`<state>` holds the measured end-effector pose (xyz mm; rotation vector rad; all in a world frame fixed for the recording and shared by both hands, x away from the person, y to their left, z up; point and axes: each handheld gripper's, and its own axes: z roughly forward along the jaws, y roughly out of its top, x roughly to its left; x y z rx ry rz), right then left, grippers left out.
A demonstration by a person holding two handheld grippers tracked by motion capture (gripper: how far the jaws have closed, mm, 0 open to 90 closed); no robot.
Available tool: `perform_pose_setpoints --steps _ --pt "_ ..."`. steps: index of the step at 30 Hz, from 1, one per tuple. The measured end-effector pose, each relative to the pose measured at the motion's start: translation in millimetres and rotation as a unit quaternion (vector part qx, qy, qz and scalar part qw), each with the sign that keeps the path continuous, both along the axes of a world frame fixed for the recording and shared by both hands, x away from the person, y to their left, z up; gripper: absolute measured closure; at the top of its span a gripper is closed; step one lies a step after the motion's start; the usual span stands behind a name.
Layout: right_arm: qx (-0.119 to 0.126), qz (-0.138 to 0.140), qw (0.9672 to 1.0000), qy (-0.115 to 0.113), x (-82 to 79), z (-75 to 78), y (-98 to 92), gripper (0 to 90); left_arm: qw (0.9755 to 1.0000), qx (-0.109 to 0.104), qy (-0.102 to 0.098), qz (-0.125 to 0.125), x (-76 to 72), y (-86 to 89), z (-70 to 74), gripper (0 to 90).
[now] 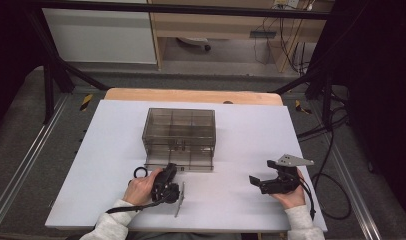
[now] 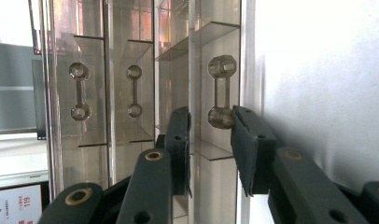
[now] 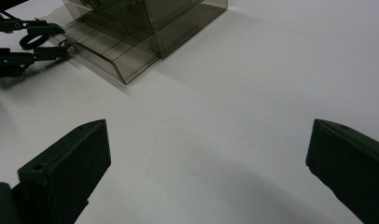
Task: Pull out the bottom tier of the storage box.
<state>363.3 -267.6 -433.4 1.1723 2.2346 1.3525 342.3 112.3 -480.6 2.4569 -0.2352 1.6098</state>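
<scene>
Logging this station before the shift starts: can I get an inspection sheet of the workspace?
Surface: white board on a wooden table.
Job's things: smoky clear drawer box; bottom drawer pulled out.
Clutter: black ring left of the drawer.
Grippers: left gripper open, jaws either side of a drawer handle; right gripper open over bare board.
Cables: one trails from each gripper; more on the floor at right.
Surroundings: black frame, wooden desk beyond.
</scene>
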Motion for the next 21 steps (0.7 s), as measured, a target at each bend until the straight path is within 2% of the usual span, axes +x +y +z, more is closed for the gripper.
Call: perform_pose_setpoints --steps 21 --pt "0.001 -0.001 1.0000 0.000 -0.3 0.4 -0.2 0.6 1.0000 0.002 -0.001 -0.001 -7.1 -0.7 0.3 68.7"
